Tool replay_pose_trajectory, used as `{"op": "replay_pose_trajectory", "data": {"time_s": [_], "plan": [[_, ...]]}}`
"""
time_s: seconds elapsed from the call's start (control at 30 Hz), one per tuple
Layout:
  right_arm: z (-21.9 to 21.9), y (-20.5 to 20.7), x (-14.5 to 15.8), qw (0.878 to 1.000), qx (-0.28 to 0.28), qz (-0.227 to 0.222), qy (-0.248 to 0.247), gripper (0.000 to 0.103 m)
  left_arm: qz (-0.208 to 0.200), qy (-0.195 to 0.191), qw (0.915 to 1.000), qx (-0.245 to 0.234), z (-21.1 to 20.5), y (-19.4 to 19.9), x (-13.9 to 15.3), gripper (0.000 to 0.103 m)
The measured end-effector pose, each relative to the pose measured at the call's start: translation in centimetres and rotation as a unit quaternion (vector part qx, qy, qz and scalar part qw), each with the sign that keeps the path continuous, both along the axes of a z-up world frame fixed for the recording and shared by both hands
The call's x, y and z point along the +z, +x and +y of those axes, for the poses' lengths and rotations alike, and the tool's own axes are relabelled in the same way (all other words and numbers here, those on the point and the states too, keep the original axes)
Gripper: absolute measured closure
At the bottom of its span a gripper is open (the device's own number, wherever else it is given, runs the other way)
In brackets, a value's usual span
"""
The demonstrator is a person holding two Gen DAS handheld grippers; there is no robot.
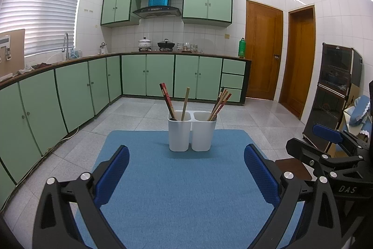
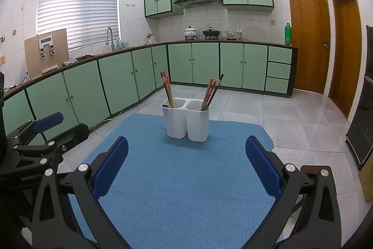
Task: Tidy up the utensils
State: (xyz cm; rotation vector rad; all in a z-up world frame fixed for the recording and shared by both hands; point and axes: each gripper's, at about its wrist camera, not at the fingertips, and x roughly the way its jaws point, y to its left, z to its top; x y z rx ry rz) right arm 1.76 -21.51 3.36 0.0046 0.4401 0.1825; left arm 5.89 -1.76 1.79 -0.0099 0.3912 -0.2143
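Observation:
A white two-compartment utensil holder (image 1: 191, 132) stands upright at the far side of a blue mat (image 1: 181, 190); it also shows in the right wrist view (image 2: 185, 121). Its left compartment holds red-brown chopsticks (image 1: 166, 99) and a wooden handle (image 1: 185, 103). Its right compartment holds a bundle of several chopsticks (image 1: 220, 105). My left gripper (image 1: 186, 155) is open and empty, short of the holder. My right gripper (image 2: 186, 148) is open and empty too, short of the holder; it shows at the right edge of the left wrist view (image 1: 331, 139).
The mat (image 2: 186, 179) covers a small table with a brown corner (image 1: 293, 167). Green kitchen cabinets (image 1: 70, 90) run along the left and back. A dark cabinet (image 1: 333, 90) stands at the right. Two wooden doors (image 1: 263, 48) are at the back right.

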Motion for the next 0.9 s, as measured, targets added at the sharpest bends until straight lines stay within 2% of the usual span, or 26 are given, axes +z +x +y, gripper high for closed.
{"op": "replay_pose_trajectory", "data": {"time_s": [0.9], "plan": [[-0.01, -0.04, 0.01, 1.0, 0.0, 0.001, 0.001, 0.005, 0.0, 0.001, 1.0, 0.0, 0.15, -0.05, 0.12, 0.006]]}}
